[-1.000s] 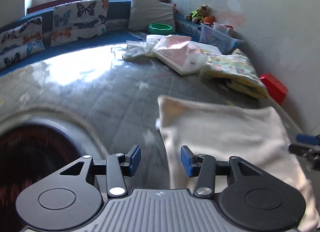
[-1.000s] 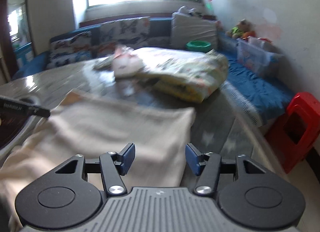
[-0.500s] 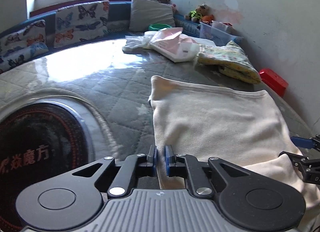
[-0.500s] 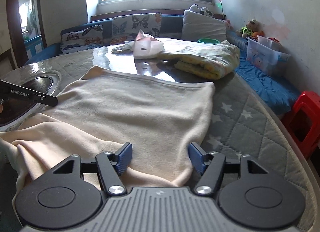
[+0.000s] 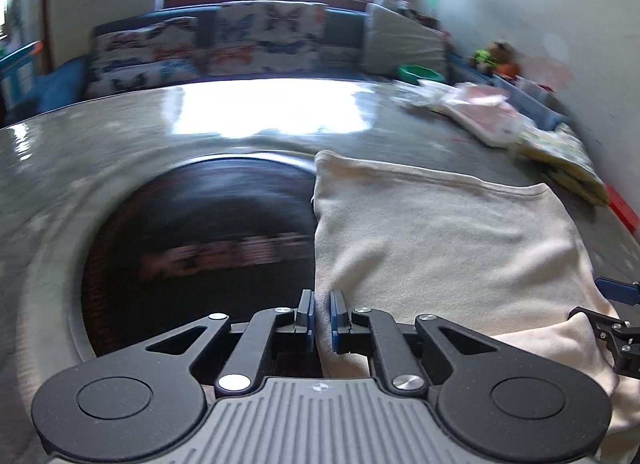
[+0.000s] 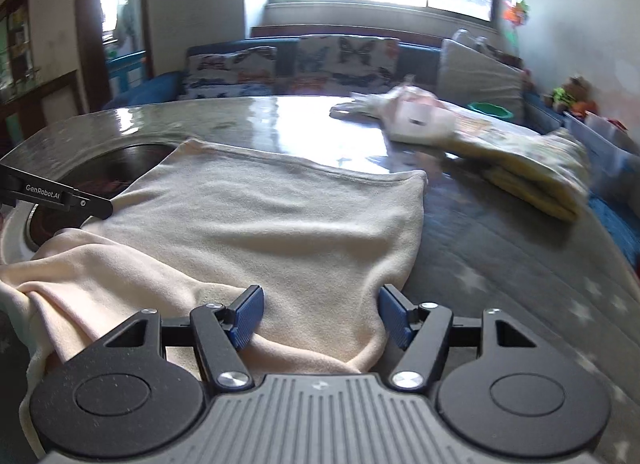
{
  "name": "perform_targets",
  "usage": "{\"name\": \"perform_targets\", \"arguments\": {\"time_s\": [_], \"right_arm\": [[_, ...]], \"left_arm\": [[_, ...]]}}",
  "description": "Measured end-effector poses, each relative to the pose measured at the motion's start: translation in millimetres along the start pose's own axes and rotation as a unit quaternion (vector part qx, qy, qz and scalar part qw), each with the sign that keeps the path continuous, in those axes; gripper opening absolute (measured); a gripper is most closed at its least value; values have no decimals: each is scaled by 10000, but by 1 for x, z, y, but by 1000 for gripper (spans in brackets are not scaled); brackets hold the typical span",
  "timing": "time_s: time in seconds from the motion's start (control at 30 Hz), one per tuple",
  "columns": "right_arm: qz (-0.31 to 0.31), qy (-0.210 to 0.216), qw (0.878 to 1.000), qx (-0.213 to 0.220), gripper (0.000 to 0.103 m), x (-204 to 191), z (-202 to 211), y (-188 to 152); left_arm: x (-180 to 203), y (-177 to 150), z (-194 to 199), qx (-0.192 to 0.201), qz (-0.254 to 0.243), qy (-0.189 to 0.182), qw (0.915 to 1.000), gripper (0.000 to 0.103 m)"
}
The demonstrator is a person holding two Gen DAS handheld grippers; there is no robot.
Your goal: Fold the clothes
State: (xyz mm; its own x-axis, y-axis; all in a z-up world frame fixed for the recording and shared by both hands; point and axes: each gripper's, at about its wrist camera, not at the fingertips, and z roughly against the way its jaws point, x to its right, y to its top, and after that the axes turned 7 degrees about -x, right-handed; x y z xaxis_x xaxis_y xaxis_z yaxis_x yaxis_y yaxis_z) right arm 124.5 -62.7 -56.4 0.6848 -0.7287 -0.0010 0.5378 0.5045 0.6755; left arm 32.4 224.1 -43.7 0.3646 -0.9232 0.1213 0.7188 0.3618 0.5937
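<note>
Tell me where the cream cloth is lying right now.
The cream cloth lies spread on the grey quilted table, its left edge over the dark round inset, with the folded yellow bundle beyond it to the right.

2 wrist views – close, downward, sharing cloth [image 5: 440, 232].

A cloth [image 6: 272, 223] lies spread on the worktop [image 6: 500, 264], its left edge over a round inset [image 5: 200, 232]. Behind it to the right sits a pile of folded textiles [image 6: 520, 159]; cushions [image 6: 348, 59] line the back.
</note>
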Motion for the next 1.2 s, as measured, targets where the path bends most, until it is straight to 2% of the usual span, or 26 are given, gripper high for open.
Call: {"name": "perform_targets", "arguments": {"time_s": [0.27,0.4,0.53,0.57,0.67,0.73,0.83,0.9,1.0,1.07,1.2], "right_arm": [[508,599,9969,1,66,-62,-16,17],[817,813,9933,28,66,-89,-17,19],[875,912,9920,47,65,-100,-13,23],[857,928,9920,69,65,-99,-9,23],[853,921,9920,120,65,-92,5,22],[896,874,9920,162,65,-87,16,20],[902,779,9927,207,65,-79,30,15],[859,748,9933,212,64,-73,36,13],[859,713,9935,206,64,-69,43,7],[908,688,9933,187,64,-69,46,3],[916,654,9934,201,64,-67,52,-2]], "left_arm": [[-74,-29,37,126,616,417,9972,9],[-98,-42,51,135,803,539,9952,9],[-101,-45,69,225,729,576,9954,16],[-98,-46,75,270,671,554,9958,16],[-74,-46,94,384,348,175,9985,18],[-48,-48,104,440,-66,-135,9989,24],[-6,-55,114,435,-747,-675,9940,34],[28,-56,108,354,-1144,-963,9881,36],[62,-62,100,211,-1684,-1127,9790,36],[70,-67,88,78,-1955,-1129,9741,36],[76,-73,69,-84,-2266,-944,9694,37]]}}
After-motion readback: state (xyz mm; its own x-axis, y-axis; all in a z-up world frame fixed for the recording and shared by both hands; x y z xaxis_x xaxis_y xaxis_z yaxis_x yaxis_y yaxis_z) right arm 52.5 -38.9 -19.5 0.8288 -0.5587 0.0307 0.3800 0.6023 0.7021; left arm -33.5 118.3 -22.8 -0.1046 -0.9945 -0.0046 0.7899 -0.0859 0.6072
